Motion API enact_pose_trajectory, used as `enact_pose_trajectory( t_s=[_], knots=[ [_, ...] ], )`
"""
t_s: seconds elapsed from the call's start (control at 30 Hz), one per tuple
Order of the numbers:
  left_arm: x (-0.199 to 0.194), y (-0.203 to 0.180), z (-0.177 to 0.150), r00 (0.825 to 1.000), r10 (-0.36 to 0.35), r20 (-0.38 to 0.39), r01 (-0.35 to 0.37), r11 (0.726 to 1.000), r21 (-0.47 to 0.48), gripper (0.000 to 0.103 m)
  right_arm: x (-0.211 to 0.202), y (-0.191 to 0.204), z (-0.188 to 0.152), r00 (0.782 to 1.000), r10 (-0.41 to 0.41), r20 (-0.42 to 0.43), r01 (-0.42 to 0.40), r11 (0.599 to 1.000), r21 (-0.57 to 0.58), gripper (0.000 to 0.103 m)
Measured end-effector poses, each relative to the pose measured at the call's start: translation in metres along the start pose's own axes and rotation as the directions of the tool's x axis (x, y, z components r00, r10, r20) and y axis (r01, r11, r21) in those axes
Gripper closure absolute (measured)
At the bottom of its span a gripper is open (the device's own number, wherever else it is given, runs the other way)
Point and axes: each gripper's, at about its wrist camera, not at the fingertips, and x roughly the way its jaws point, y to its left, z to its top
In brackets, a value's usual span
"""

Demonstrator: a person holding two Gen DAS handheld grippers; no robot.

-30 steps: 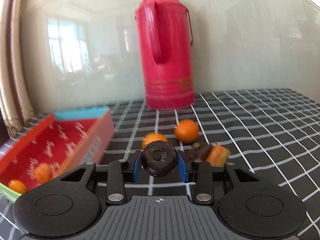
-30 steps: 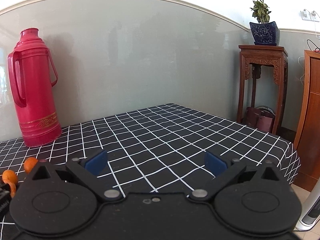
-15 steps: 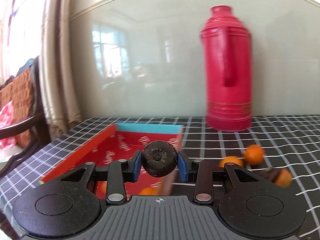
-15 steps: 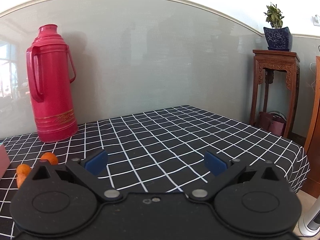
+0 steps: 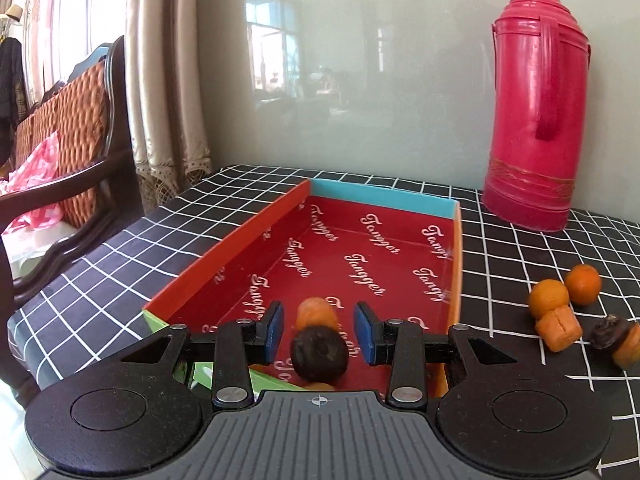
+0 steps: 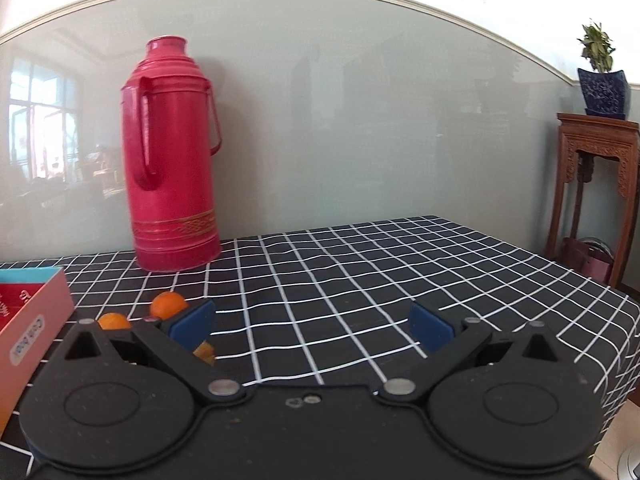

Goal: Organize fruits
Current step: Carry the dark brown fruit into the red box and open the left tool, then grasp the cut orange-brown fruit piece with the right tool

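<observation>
In the left wrist view my left gripper (image 5: 319, 334) is open over the near end of the red box (image 5: 248, 236). A dark round fruit (image 5: 319, 354) sits free between its blue pads, in the box, with an orange fruit (image 5: 316, 314) just behind it. On the cloth right of the box lie two oranges (image 5: 548, 298) (image 5: 583, 284), an orange chunk (image 5: 559, 328) and a dark-topped piece (image 5: 618, 342). My right gripper (image 6: 312, 326) is wide open and empty above the table. Oranges (image 6: 168, 305) show by its left finger.
A tall red thermos (image 5: 534, 108) stands at the back by the wall, also in the right wrist view (image 6: 170, 156). The checked tablecloth (image 6: 380, 276) covers the table. A wooden chair (image 5: 68, 140) stands at the left edge and a plant stand (image 6: 596, 184) at the right.
My left gripper swung left over the red box and opened, letting go of the dark fruit, which now lies in the box. My right gripper turned left toward the thermos, still open.
</observation>
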Motion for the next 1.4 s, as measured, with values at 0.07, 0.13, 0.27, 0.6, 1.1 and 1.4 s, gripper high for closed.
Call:
enact_pose_trajectory(
  t_s=[0.07,0.13,0.27,0.6,1.1,1.4],
  knots=[
    [0.001,0.007,0.001,1.000,0.013,-0.004,-0.013,1.000,-0.016,0.061,0.000,0.005,0.000,1.000,0.020,0.000,-0.020,1.000,-0.007,0.006],
    [0.001,0.015,0.002,1.000,0.020,-0.009,-0.021,0.999,-0.039,0.044,-0.001,0.009,0.000,0.999,0.032,0.000,-0.032,0.999,-0.013,0.006],
    [-0.004,0.029,0.003,0.998,0.062,0.029,-0.061,0.997,-0.048,0.031,0.001,0.017,-0.001,0.998,0.054,-0.012,-0.055,0.998,-0.020,0.006],
    [-0.002,0.066,0.003,0.993,0.113,0.034,-0.109,0.989,-0.099,0.017,0.018,0.028,-0.004,0.986,0.130,-0.107,-0.135,0.990,-0.033,0.006],
    [-0.002,0.095,0.003,0.987,0.158,0.037,-0.151,0.979,-0.138,0.012,0.048,0.037,-0.008,0.938,0.241,-0.248,-0.291,0.937,-0.191,0.034],
    [-0.003,0.093,0.005,0.988,0.145,0.047,-0.137,0.980,-0.141,0.012,0.060,0.045,-0.008,0.919,0.282,-0.276,-0.347,0.910,-0.227,0.054]
  ],
)
